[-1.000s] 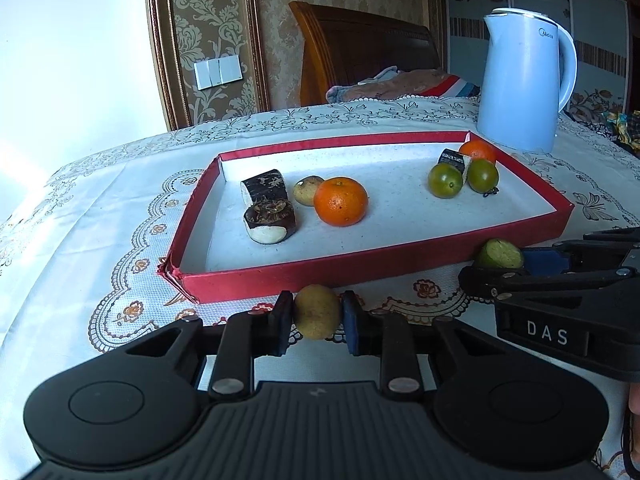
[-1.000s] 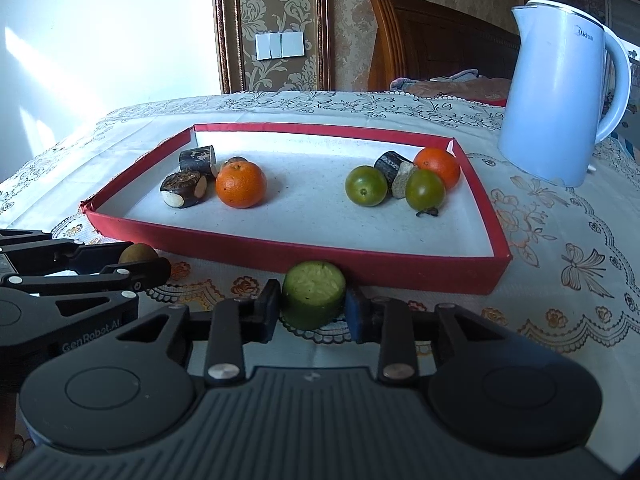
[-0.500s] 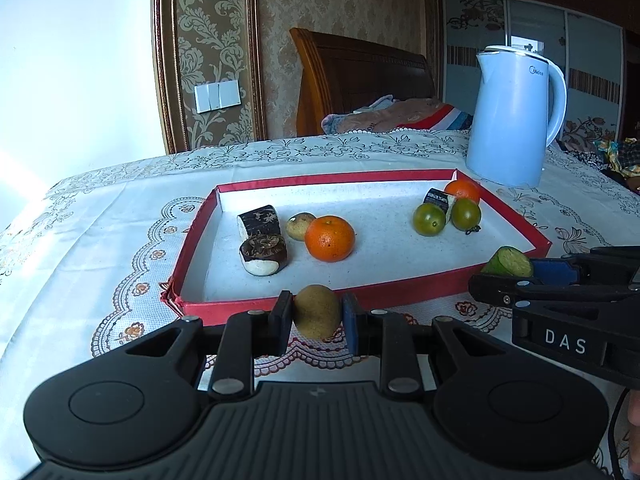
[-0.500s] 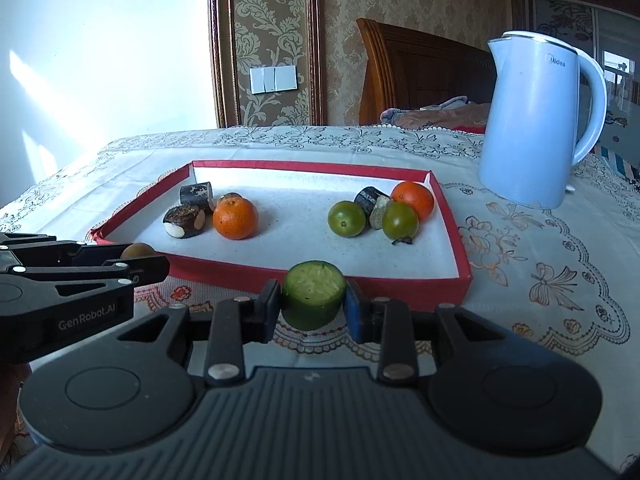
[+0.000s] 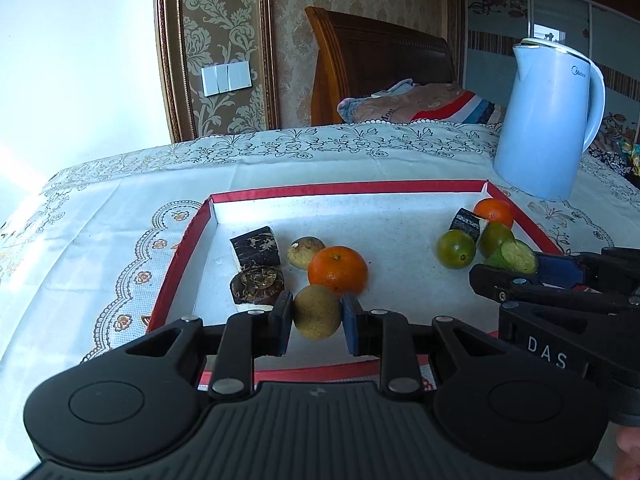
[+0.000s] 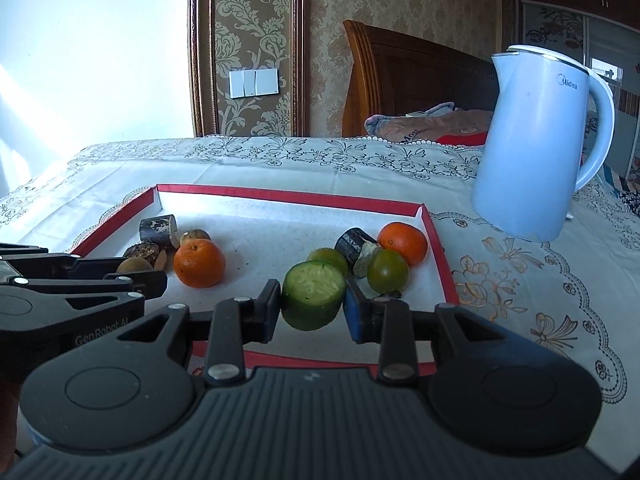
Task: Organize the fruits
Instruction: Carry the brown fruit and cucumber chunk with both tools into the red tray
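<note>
A red-rimmed tray (image 5: 348,189) (image 6: 288,197) with a white floor lies on the table. My left gripper (image 5: 317,317) is shut on a small brown round fruit (image 5: 317,311), held over the tray's near left part. My right gripper (image 6: 311,312) is shut on a green cut cucumber piece (image 6: 313,294), held over the near right part. On the left of the tray lie two dark cut pieces (image 5: 256,246), a brown fruit (image 5: 306,251) and an orange (image 5: 337,269). On the right sit two green tomatoes (image 6: 387,271), a dark piece (image 6: 353,245) and an orange (image 6: 402,242).
A pale blue electric kettle (image 5: 546,124) (image 6: 536,148) stands on the lace tablecloth (image 5: 120,216) beyond the tray's right corner. A wooden headboard (image 5: 376,60) and bedding lie behind the table. Each gripper shows at the side edge of the other's view.
Both grippers have risen and moved forward with their fruit, from in front of the tray's near rim to over the tray floor.
</note>
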`<action>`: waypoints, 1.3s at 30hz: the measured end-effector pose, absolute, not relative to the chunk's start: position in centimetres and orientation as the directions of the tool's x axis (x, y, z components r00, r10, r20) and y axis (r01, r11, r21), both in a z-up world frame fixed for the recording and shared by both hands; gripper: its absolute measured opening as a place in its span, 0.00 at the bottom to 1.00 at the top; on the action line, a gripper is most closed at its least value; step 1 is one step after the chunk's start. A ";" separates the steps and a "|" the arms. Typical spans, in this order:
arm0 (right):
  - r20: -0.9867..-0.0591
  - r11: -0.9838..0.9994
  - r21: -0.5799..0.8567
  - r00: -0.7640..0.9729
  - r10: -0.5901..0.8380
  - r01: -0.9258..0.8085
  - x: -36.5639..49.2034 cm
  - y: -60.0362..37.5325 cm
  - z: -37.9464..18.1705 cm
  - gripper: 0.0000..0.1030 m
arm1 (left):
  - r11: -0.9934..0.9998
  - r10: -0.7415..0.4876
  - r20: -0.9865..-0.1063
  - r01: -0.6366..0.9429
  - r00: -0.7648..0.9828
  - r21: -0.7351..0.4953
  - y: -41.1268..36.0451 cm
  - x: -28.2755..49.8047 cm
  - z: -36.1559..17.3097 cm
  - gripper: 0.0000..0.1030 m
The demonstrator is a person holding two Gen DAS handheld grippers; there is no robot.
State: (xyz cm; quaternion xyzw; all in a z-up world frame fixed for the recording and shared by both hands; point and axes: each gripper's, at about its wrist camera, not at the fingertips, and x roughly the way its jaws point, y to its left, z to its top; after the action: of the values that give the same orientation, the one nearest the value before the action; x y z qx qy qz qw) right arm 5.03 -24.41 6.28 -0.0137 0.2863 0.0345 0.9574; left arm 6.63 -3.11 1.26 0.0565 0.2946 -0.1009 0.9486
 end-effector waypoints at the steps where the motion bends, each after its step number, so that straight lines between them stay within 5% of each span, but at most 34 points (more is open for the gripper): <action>1: -0.558 0.997 -0.004 0.827 0.061 -0.076 5.5 -24.3 6.1 0.31 | 0.974 -0.153 -0.574 0.221 0.805 0.050 -3.2 6.9 1.1 0.25; 14: -0.635 0.998 0.036 0.770 0.062 -0.051 8.8 -24.0 4.0 0.31 | 0.981 -0.137 -0.594 0.190 0.793 0.028 -3.6 9.6 0.4 0.25; 39: -0.629 0.999 0.033 0.776 0.038 -0.022 9.3 -23.8 3.5 0.31 | 0.984 -0.128 -0.613 0.175 0.780 0.017 -3.2 9.8 -0.7 0.25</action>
State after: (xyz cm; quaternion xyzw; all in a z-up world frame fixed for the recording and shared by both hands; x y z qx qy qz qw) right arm 9.28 -23.81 3.49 0.0117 0.3342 0.0160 0.9423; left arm 9.77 -3.22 -0.70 0.0363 0.3221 -0.0804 0.9426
